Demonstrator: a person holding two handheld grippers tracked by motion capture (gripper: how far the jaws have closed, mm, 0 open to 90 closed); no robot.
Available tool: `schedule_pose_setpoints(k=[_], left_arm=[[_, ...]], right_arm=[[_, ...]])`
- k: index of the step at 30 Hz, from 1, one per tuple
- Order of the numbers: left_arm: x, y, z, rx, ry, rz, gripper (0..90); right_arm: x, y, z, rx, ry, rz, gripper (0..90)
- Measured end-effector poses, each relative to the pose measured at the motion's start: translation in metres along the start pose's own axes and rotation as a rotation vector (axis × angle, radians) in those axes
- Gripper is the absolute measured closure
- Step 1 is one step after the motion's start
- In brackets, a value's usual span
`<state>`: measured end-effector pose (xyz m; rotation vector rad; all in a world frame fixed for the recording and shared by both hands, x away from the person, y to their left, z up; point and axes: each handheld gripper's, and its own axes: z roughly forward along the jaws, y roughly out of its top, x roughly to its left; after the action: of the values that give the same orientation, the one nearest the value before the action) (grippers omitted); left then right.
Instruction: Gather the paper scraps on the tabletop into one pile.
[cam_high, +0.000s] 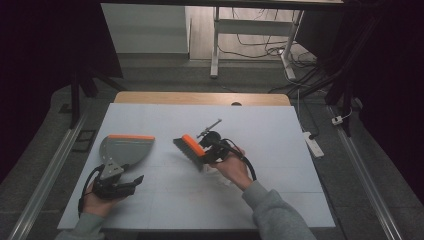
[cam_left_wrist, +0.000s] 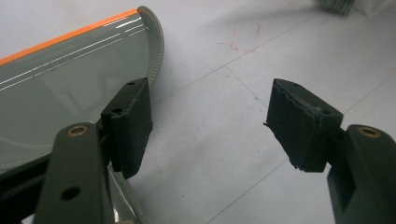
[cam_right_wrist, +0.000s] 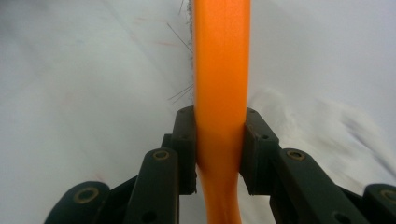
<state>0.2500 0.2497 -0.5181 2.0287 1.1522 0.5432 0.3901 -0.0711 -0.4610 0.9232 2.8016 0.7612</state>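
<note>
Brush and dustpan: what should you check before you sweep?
1. Right gripper shut on the brush: ok, both jaws press its orange handle.
2. Bristles facing the dustpan: ok in the high view.
3. Left gripper holding the dustpan: not ok, the jaws stand open with bare table between them; one jaw lies over the pan's edge.
4. Dustpan's orange lip flat on the table: cannot tell.
5. White crumpled stuff beside the brush ready to sweep: cannot tell, it is blurred.
</note>
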Motion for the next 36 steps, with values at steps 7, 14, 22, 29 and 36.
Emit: schedule_pose_setpoints(k=[7,14,22,29,36], left_arm=[[-0.003,0.001,0.000,0.004,0.008,0.002,32.0],[-0.002,0.000,0.000,0.004,0.006,0.001,32.0],[-0.003,0.001,0.001,0.007,0.008,0.004,32.0],[-0.004,0.001,0.001,0.007,0.006,0.003,32.0],[-0.006,0.003,0.001,0.004,0.003,0.011,31.9]], right_arm=[[-0.009,-0.019,-0.043,-0.166,0.083,0.011,70.1],[-0.016,-0.040,-0.078,-0.252,0.068,0.022,70.0],[-0.042,-0.083,-0.095,-0.290,0.011,0.087,70.0],[-0.064,-0.131,-0.104,-0.322,-0.060,0.150,70.0],[-0.076,-0.174,-0.111,-0.336,-0.140,0.199,70.1]])
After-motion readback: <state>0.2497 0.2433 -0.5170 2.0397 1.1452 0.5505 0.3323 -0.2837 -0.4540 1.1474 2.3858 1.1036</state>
